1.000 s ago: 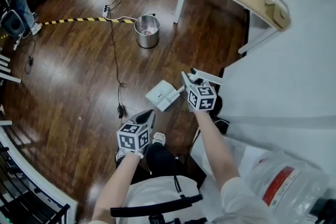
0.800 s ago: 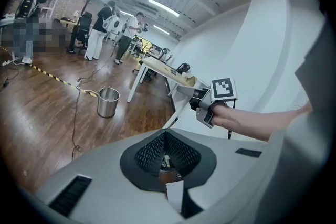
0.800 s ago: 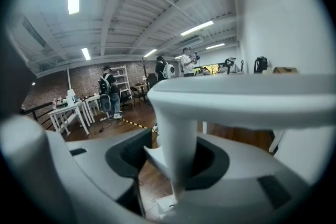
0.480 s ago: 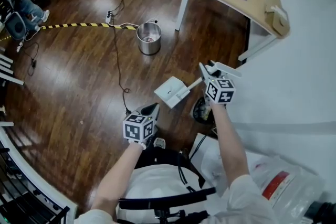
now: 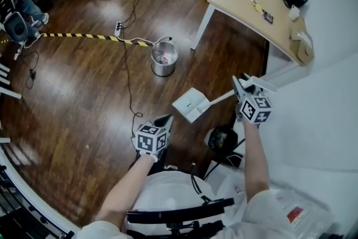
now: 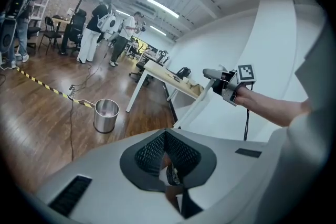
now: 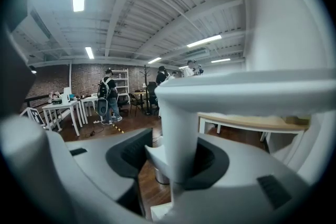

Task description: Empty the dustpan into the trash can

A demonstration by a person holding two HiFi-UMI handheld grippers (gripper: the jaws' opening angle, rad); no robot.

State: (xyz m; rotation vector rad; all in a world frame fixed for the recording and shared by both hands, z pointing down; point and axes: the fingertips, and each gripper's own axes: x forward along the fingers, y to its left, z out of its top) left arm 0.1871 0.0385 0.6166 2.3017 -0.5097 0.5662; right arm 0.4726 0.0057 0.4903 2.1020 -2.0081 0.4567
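A white dustpan (image 5: 191, 104) hangs above the wood floor in the head view, its long handle (image 5: 222, 98) running up to my right gripper (image 5: 238, 88). The right gripper is shut on that handle, which fills the gap between the pads (image 7: 131, 157) in the right gripper view as a thick white bar (image 7: 178, 139). The round metal trash can (image 5: 164, 59) stands on the floor beyond the pan, apart from it; it also shows in the left gripper view (image 6: 106, 115). My left gripper (image 5: 163, 121) is lower left of the pan, shut and holding nothing.
A wooden table (image 5: 251, 8) on white legs stands right of the can by the white wall. A black cable (image 5: 127, 75) and yellow-black tape (image 5: 84, 36) cross the floor left of the can. A dark round object (image 5: 222, 139) lies near my feet. People stand far off.
Both grippers have moved forward across the floor toward the can. The right one has risen, carrying the dustpan along with it. The can now sits closer in the head view.
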